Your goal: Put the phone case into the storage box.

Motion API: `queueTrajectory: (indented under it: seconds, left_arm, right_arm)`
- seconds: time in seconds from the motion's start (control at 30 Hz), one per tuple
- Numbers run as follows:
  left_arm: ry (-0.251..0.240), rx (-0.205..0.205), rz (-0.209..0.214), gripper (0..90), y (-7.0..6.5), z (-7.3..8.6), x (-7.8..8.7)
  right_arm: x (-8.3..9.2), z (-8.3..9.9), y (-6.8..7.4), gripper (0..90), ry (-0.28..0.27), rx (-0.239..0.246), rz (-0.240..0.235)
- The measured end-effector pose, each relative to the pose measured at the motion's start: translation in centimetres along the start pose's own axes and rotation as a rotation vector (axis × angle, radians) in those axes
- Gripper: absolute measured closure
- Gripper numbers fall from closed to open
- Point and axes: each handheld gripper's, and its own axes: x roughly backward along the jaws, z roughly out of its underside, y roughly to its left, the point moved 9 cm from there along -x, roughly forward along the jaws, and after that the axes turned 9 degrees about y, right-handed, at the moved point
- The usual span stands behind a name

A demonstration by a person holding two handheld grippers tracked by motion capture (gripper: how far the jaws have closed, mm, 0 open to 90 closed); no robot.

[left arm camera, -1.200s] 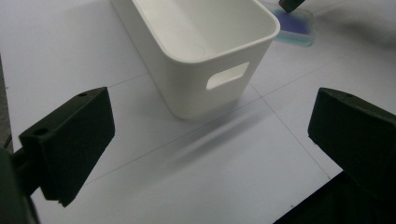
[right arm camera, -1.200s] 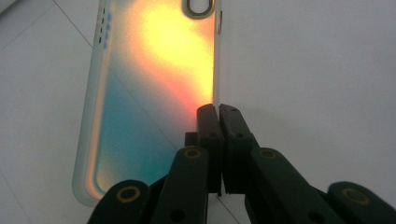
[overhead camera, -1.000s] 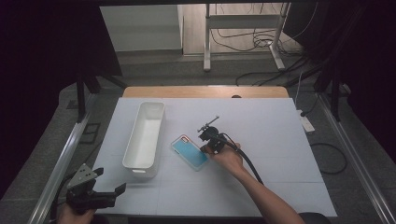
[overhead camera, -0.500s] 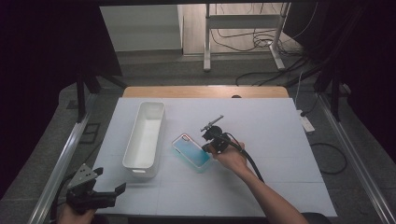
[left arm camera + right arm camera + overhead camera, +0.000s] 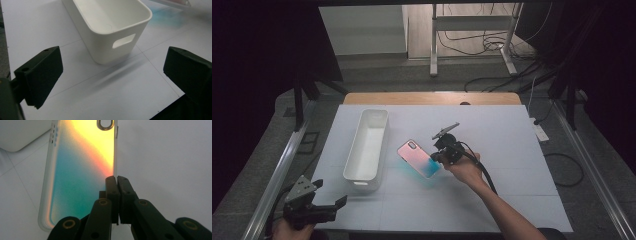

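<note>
The iridescent pink-to-teal phone case (image 5: 419,158) is held tilted, its edge clamped by the right claw (image 5: 438,157); the left claw (image 5: 332,206) is spread apart.

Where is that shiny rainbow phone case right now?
In the high view the phone case is mid-table, pinched at its edge by the right tongs, just right of the white bin.

The phone case (image 5: 419,158) is iridescent, shading from pink-orange near its camera cut-out to teal at the other end, with a clear rim. It is tilted, one long edge pinched between the right gripper's (image 5: 116,180) closed fingers (image 5: 111,192), stretching away from them.
</note>
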Motion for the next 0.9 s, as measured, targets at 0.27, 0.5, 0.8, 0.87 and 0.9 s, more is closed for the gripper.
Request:
queueTrajectory:
  seconds: [0.27,0.5,0.8,0.87,0.9]
  left_arm:
    - [-0.007,0.023,0.013,3.6,0.2,0.0,0.0]
    - [-0.002,0.016,0.002,2.6,0.2,0.0,0.0]
    - [0.006,0.011,0.003,1.8,0.1,0.0,-0.1]
    - [0.008,0.01,0.015,2.0,0.1,0.0,-0.1]
    - [0.009,0.01,0.018,2.1,0.0,0.0,-0.1]
  right_arm:
    - [1.1,0.4,0.1,88.4,-0.016,-0.001,-0.001]
    - [2.3,0.9,0.0,88.5,-0.041,-0.006,-0.003]
    - [4.4,2.2,-0.3,88.5,-0.084,-0.018,0.006]
    - [4.6,2.3,-0.3,88.4,-0.087,-0.017,0.008]
    - [5.0,2.5,-0.3,88.5,-0.097,-0.018,0.013]
